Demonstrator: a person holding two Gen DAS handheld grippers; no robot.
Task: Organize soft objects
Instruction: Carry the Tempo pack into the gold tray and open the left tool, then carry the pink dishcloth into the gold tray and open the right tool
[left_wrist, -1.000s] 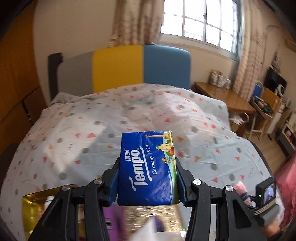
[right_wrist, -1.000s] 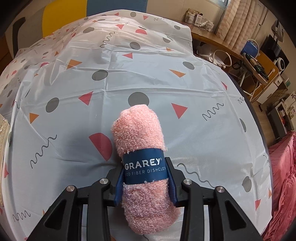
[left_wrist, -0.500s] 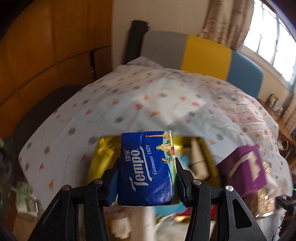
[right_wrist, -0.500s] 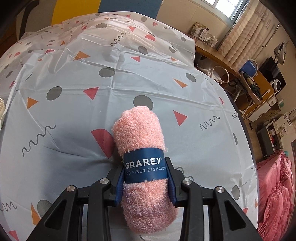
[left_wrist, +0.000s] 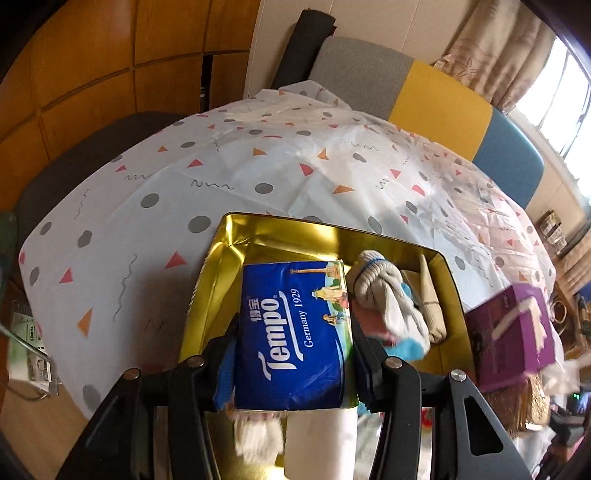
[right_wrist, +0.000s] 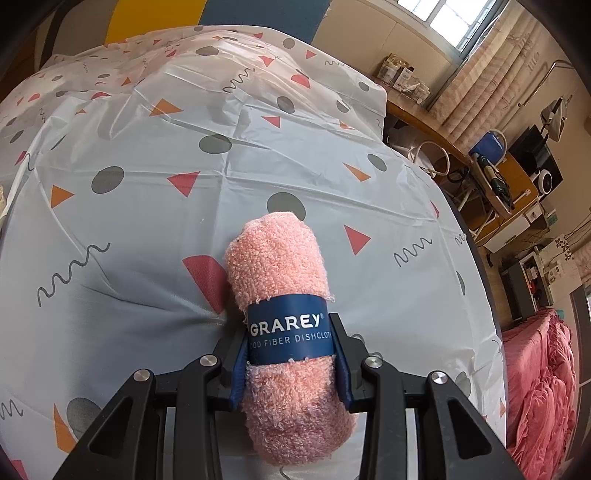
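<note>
The shiny gold rectangular tin (left_wrist: 236, 236) has bare floor at its left end; rolled grey and beige cloths (left_wrist: 384, 299) crowd its right.

Sitting by wooden wall panels (left_wrist: 92, 74): a bed (left_wrist: 295, 166) with a grey, yellow and blue headboard (left_wrist: 436, 99). Shining through a curtained window (right_wrist: 448, 22): daylight.

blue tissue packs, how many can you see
1: the blue Tempo tissue pack is clamped in the left gripper above the gold tin box. More may be hidden beneath it.
</note>
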